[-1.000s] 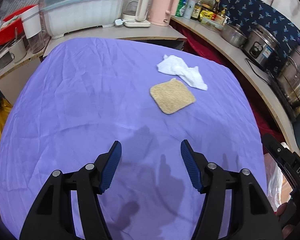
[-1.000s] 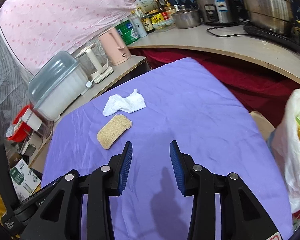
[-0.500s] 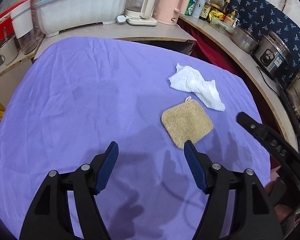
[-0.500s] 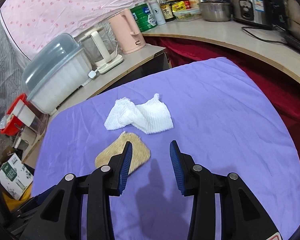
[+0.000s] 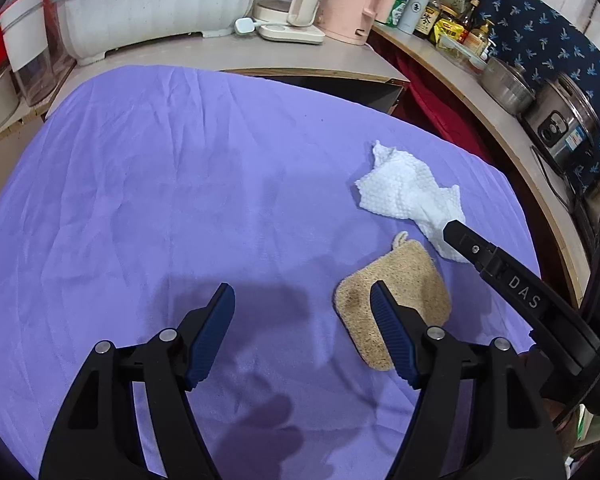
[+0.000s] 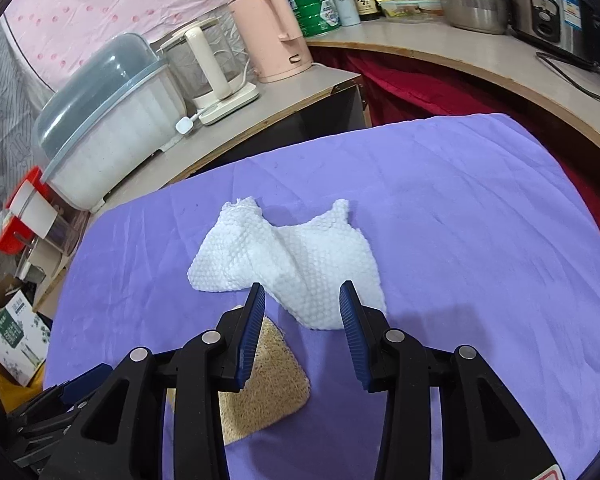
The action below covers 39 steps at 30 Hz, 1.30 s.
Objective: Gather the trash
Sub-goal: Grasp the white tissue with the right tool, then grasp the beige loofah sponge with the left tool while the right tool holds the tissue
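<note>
White crumpled tissue (image 6: 288,264) lies beneath right gripper's (image 6: 302,320) parted jaws.

I see a purple cloth (image 6: 440,208) over the table; far beyond it stand a pink kettle (image 6: 274,30), a glass kettle (image 6: 208,64) and, further left, a lidded dish rack (image 6: 104,120).

The left gripper (image 5: 302,304) hangs wide open over the purple cloth (image 5: 180,200). At two o'clock lies a white rag (image 5: 408,196) — the right gripper (image 5: 452,226) touches it — just beside a tan pad (image 5: 416,276).
</note>
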Motion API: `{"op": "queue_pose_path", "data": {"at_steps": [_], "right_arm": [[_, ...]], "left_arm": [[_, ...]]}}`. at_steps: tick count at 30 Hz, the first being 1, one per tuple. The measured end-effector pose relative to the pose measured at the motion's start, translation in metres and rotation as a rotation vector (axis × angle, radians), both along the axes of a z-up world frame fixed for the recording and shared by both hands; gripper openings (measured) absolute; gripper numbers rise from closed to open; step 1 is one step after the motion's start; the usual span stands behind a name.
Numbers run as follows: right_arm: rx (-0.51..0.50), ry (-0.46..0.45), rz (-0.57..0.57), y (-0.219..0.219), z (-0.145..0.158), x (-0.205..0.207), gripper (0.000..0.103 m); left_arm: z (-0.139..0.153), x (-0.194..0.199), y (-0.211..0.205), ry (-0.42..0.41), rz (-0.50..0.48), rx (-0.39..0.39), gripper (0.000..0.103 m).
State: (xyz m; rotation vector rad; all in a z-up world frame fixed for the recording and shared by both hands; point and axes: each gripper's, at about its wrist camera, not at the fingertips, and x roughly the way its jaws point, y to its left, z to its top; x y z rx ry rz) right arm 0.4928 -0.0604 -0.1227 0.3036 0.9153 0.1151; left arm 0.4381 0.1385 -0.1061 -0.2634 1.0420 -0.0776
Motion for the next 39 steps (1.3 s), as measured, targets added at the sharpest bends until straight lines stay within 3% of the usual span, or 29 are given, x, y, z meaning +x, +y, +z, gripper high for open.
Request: {"op": "queue_pose_path", "data": {"at_steps": [2,4,6,8,12,19,26,39], "right_arm": [[-0.001,0.008,0.005,0.001,-0.004,0.004,0.038],[-0.006,0.02,0.008,0.0,-0.008,0.007,0.031],[-0.016,0.021,0.003,-0.005,-0.01,0.005,0.01],[0.003,0.03,-0.002,-0.012,-0.012,0.001,0.004],[0.038,0.037,-0.049,-0.03,-0.013,-0.017,0.003],[0.055,0.04,-0.092,-0.047,-0.014,-0.041,0.003],[0.051,0.04,-0.106,-0.053,-0.015,-0.066,0.003],[0.053,0.077,-0.2,-0.088,-0.012,-0.182,0.003]], "left_arm": [[-0.003,0.001,0.001,0.004,0.003,0.002,0.067],[-0.004,0.001,-0.001,0.007,-0.002,0.005,0.067],[-0.005,0.002,-0.004,0.006,-0.013,0.005,0.067],[-0.005,0.002,-0.011,0.005,-0.032,0.0,0.068],[-0.009,0.004,-0.029,0.004,-0.09,-0.023,0.075],[-0.012,0.006,-0.067,-0.031,-0.195,0.036,0.077],[-0.01,-0.015,-0.089,-0.019,-0.284,0.019,0.058],[-0.004,-0.112,-0.127,0.032,-0.396,0.001,0.054]]}}
